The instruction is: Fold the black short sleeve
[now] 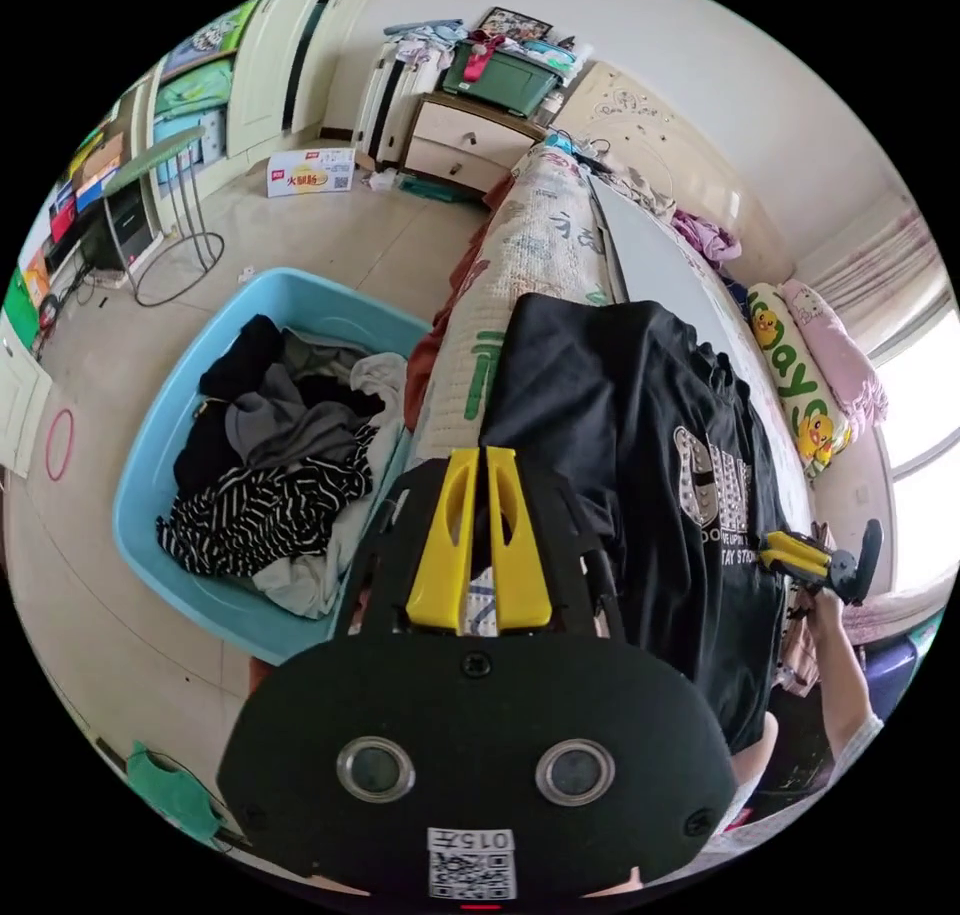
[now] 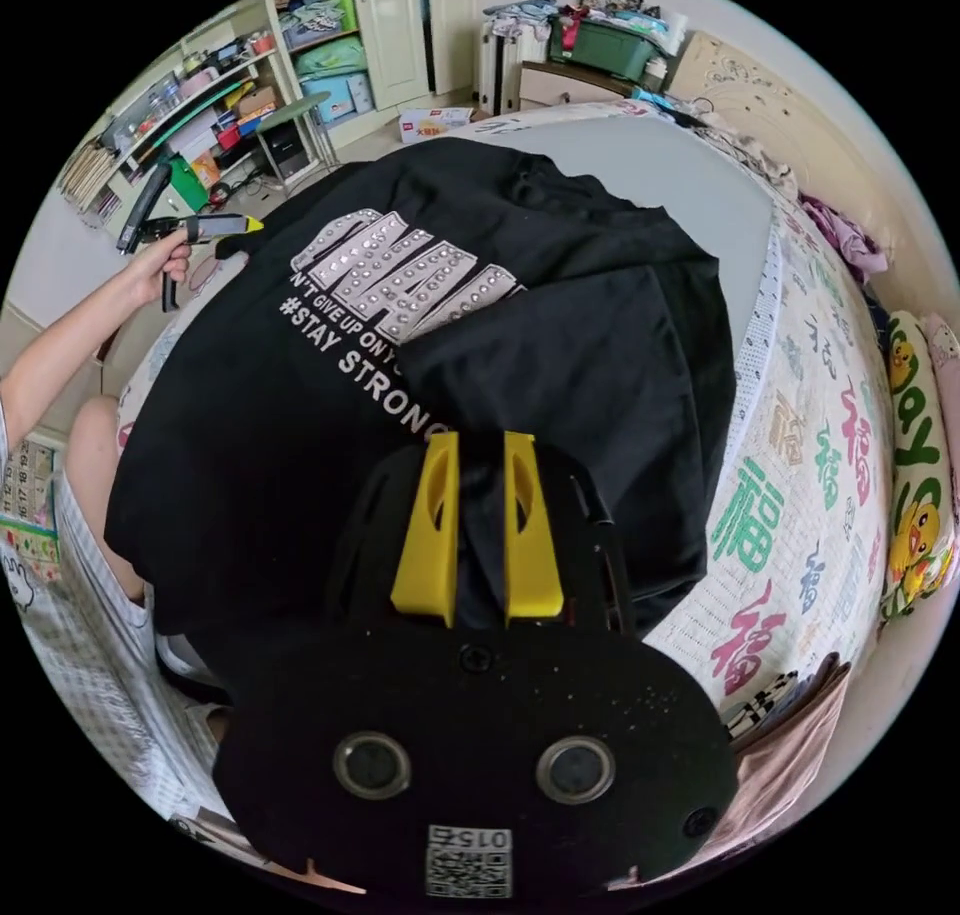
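Black shirt (image 2: pixel 330 395) spread on the bed (image 2: pixel 800 515), printed front up, one side folded over the lettering and hiding its end. Long axis across the bed toward the person; lower part hangs past the bed edge, hem out of sight behind the gripper body. In the left gripper view, shirt (image 1: pixel 640 475) draped over the mattress edge beside a blue basket (image 1: pixel 150 455) of clothes on the floor.

Left gripper (image 1: pixel 478 460): yellow jaws nearly together at the shirt's edge; cannot tell if cloth is pinched. Same gripper (image 2: pixel 250 224) seen in a hand (image 2: pixel 160 255), tip at the shirt's corner.

Right gripper (image 2: pixel 478 445): jaws slightly apart, black cloth between; grip unclear. Also seen at the shirt's far edge (image 1: pixel 775 550).
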{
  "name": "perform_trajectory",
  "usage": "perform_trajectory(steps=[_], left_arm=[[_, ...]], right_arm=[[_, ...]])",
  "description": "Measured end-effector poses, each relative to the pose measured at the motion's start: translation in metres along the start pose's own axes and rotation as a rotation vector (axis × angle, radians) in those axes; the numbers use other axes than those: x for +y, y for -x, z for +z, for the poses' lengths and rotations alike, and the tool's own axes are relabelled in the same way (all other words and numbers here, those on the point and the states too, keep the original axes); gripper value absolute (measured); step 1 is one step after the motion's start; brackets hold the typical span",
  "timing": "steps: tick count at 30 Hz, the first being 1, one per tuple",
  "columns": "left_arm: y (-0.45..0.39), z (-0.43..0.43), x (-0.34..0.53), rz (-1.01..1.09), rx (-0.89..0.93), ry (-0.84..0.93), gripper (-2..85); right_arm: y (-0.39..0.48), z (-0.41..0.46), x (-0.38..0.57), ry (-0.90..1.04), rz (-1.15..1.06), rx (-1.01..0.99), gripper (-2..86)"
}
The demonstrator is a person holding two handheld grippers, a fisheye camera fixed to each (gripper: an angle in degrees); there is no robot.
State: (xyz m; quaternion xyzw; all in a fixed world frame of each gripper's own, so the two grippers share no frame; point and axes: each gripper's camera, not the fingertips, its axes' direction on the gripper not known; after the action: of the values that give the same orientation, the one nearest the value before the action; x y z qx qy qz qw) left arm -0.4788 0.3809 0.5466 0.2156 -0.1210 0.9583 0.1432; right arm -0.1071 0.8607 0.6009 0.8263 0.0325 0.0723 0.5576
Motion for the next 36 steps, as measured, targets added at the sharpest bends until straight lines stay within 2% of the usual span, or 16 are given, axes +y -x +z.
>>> perform_trajectory(steps=[4,7,9,11,14,16,18,21,24,29,36], left_arm=[[-0.008,-0.016,-0.018,0.043,-0.060,-0.056,-0.5],[-0.008,-0.029,-0.037,0.043,-0.078,-0.089,-0.7],[-0.013,-0.028,-0.049,0.063,-0.112,-0.079,-0.6],[-0.021,-0.020,-0.051,0.097,-0.162,-0.062,-0.5],[-0.032,-0.014,-0.038,0.128,-0.184,-0.085,-0.3],[-0.035,-0.025,-0.022,0.136,-0.161,-0.127,0.1],[-0.037,-0.051,0.008,0.143,-0.081,-0.154,0.8],[-0.039,-0.092,0.059,0.154,0.040,-0.131,2.4],[-0.040,-0.126,0.121,0.156,0.162,-0.055,4.5],[-0.044,-0.157,0.227,0.115,0.251,0.023,5.5],[-0.053,-0.141,0.311,0.055,0.293,0.150,7.8]], right_arm=[[-0.042,-0.028,0.001,-0.051,0.095,-0.006,1.7],[-0.117,-0.079,0.015,-0.146,0.290,0.071,1.4],[-0.190,-0.124,0.041,-0.222,0.531,0.205,1.9],[-0.241,-0.145,0.066,-0.204,0.719,0.341,2.6],[-0.288,-0.162,0.118,-0.180,1.010,0.326,4.1],[-0.284,-0.171,0.146,-0.308,0.993,0.197,4.8],[-0.260,-0.173,0.176,-0.366,0.877,0.006,5.9],[-0.192,-0.171,0.220,-0.311,0.688,-0.139,6.9],[-0.116,-0.177,0.280,-0.277,0.598,-0.232,8.0],[-0.028,-0.197,0.370,-0.315,0.658,-0.323,9.0],[0.030,-0.196,0.396,-0.127,0.638,-0.293,12.7]])
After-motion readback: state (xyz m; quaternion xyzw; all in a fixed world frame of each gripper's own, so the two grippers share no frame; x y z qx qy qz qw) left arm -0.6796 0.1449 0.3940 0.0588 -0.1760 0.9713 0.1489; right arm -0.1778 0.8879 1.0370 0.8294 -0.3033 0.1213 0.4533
